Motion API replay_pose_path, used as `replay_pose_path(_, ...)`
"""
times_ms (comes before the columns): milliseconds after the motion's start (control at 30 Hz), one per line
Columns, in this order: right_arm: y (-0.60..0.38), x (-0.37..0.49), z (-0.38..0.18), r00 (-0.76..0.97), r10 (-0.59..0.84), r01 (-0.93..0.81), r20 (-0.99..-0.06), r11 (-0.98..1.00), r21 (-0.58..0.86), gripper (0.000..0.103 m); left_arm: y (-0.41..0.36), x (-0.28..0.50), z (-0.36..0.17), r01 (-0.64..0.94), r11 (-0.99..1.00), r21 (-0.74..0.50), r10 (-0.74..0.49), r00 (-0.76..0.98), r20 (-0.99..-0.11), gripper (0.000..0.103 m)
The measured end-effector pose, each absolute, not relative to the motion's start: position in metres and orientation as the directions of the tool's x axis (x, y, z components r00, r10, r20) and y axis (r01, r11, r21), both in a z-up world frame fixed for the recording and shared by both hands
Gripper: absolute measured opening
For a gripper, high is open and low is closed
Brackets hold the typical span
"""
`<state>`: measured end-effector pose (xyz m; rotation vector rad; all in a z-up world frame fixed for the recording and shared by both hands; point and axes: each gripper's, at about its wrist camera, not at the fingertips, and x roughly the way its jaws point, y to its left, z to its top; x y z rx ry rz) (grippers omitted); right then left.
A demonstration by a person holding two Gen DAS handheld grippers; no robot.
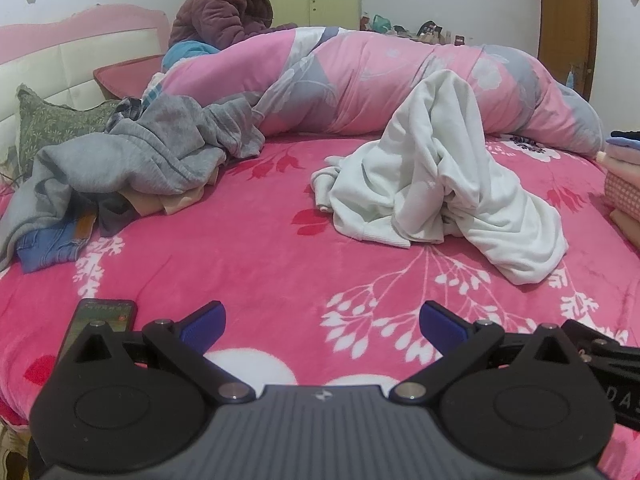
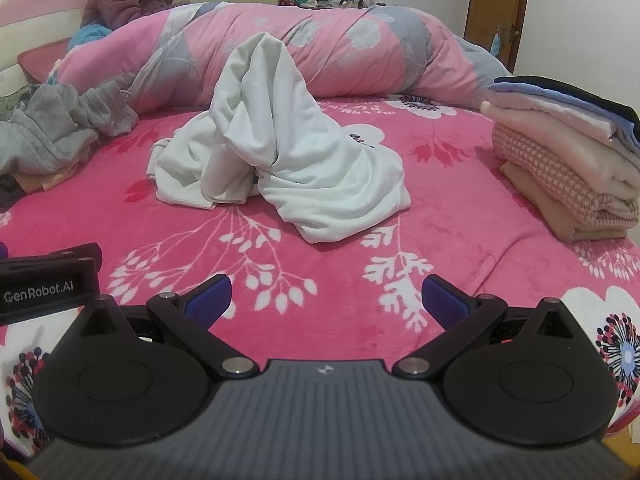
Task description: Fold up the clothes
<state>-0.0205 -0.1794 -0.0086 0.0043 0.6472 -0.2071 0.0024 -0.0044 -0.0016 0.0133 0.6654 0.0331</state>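
A bed spread with a pink floral blanket (image 1: 248, 264) is shown from two hand-held tools. At ten o'clock in the left wrist view, a heap of unfolded clothes (image 1: 132, 160), grey fleece over denim and peach cloth, is seen beside a green pillow (image 1: 44, 124), with a phone (image 1: 100, 316) lying at the near edge. At the centre, toward one o'clock, a white sweatshirt (image 1: 440, 184) is seen crumpled into a peak on the blanket, in front of a rolled pink quilt (image 1: 360, 80); a seated person in a purple padded jacket (image 1: 224, 8) is visible behind it. At three o'clock in the right wrist view, a stack of folded clothes (image 2: 568, 168) is seen.

The left tongs (image 1: 322, 326) are held spread and empty above the blanket; the right tongs (image 2: 326, 300) are likewise spread and empty, well short of the sweatshirt (image 2: 280, 140).

The sweatshirt is judged soft, light and limp, likely to sag and bunch when lifted. A hold is best taken at the ribbed hem (image 1: 380, 236) facing the tongs, or at a sleeve end, so that the garment can be shaken out and laid flat.
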Motion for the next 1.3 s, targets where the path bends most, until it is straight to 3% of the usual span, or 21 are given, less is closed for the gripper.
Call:
replay_pose_path(967,-0.176,-0.019,-0.010,0.774,-0.178,0.185,-0.607,0.981,-0.051,0.102,-0.001,0.004,-0.003,-0.036,0.999,0.015,0.038,0.785,-0.618,0.103)
replay_pose_path(1200,-0.192,-0.007,-0.027,0.730,-0.037,0.121,-0.682,0.990,0.076,0.102,0.001,0.007,-0.008,0.016,1.000,-0.014,-0.021,0.797,-0.603,0.103)
replay_pose_path(1300,-0.197,-0.001,-0.024,0.733,-0.051,0.127,-0.678,0.990,0.063,0.102,0.000,0.010,-0.009,0.039,0.999,-0.014,-0.039,0.804,-0.594,0.103)
